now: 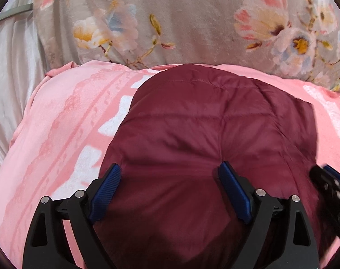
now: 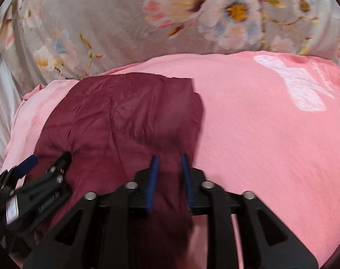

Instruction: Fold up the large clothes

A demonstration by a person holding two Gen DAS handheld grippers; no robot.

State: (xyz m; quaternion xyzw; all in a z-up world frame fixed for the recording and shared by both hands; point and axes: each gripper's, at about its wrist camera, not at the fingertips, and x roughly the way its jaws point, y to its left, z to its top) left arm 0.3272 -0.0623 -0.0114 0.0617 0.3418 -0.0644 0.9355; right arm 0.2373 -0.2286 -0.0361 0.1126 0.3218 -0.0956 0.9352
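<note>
A dark red quilted jacket (image 1: pixel 203 123) lies folded on a pink bedsheet (image 1: pixel 64 121). My left gripper (image 1: pixel 170 168) is open, its blue pads wide apart over the jacket's near part. In the right wrist view the jacket (image 2: pixel 125 116) lies to the left. My right gripper (image 2: pixel 170 159) has its pads close together around the jacket's near right edge, with dark red cloth between them. The left gripper shows in the right wrist view (image 2: pixel 35 174) at the lower left. The right gripper shows at the right edge of the left wrist view (image 1: pixel 331 179).
A grey floral blanket (image 1: pixel 192 18) is bunched along the far side of the bed. White satin cloth (image 1: pixel 10 71) lies at the far left. The pink sheet (image 2: pixel 270 134) with white patterns spreads to the right of the jacket.
</note>
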